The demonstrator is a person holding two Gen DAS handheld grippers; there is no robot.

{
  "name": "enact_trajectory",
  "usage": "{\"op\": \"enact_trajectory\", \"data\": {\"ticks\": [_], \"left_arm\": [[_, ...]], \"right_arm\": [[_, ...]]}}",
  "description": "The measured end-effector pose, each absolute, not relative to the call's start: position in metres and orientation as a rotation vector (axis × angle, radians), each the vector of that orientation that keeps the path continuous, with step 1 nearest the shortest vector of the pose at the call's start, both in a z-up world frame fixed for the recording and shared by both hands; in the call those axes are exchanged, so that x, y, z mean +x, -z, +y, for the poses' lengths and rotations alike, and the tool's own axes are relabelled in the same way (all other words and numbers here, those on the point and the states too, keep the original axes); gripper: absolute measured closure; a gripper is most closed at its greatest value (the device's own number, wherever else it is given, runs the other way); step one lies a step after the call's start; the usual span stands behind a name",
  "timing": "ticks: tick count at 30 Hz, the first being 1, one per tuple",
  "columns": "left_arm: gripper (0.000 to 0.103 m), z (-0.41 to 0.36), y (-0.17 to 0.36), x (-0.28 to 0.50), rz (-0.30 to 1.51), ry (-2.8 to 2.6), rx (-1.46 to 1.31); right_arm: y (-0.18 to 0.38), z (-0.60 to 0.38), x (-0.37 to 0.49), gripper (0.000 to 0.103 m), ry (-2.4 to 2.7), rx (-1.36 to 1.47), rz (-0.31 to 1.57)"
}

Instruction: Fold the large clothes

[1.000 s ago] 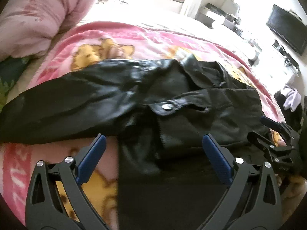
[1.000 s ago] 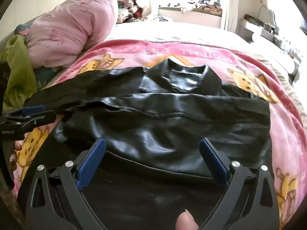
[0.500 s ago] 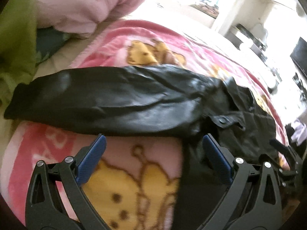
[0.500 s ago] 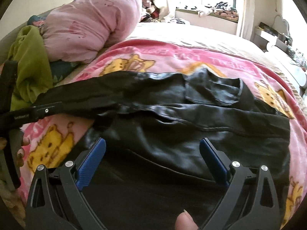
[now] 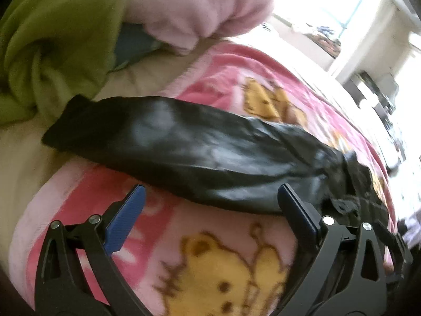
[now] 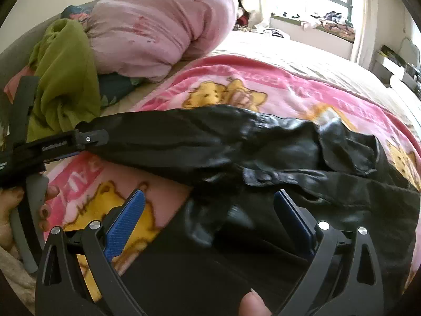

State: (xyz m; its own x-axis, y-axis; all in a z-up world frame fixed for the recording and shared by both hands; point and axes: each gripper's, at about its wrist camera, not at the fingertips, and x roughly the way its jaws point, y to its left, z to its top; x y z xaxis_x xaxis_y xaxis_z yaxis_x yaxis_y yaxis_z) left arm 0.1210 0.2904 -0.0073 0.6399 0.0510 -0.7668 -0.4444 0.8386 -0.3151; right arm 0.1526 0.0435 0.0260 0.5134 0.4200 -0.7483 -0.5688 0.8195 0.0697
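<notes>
Left gripper (image 5: 210, 200) wide open, empty, nearing the jacket sleeve (image 5: 184, 142) mid-frame; right gripper (image 6: 208, 205) likewise open, empty; best pinch the cuff (image 5: 68, 121) squarely

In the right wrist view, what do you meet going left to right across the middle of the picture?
Left claw → green cloth → pink duvet bundle → black jacket sleeve → jacket collar → pink cartoon blanket at the right edge.
</notes>
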Motion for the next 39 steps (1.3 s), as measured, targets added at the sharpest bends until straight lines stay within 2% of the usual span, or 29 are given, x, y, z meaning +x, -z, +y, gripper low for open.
{"op": "enact_trajectory", "data": {"ticks": [21,22,24,26,27,29,32,39], "left_arm": [[0.009,0.387,0.057,0.109,0.767,-0.553,-0.798],[0.011,0.39,0.057,0.111,0.756,-0.557,-0.791],[0.032,0.394,0.055,0.116,0.736,-0.541,-0.786],[0.058,0.396,0.053,0.122,0.718,-0.528,-0.777],[0.064,0.396,0.052,0.125,0.716,-0.513,-0.77],[0.084,0.392,0.049,0.129,0.71,-0.488,-0.764],[0.094,0.379,0.028,0.126,0.652,-0.453,-0.716],[0.101,0.349,-0.042,0.111,0.496,-0.302,-0.646]], "right_arm": [[-0.014,0.063,0.153,0.005,-0.615,-0.211,0.875],[-0.013,0.061,0.152,0.005,-0.612,-0.214,0.876],[-0.012,0.053,0.15,0.005,-0.6,-0.221,0.876],[-0.013,0.043,0.148,0.005,-0.586,-0.222,0.873],[-0.014,0.038,0.147,0.006,-0.576,-0.219,0.869],[-0.016,0.026,0.145,0.006,-0.558,-0.211,0.861],[-0.022,0.007,0.142,0.006,-0.529,-0.193,0.844],[-0.037,-0.041,0.136,0.007,-0.462,-0.114,0.818]]}}
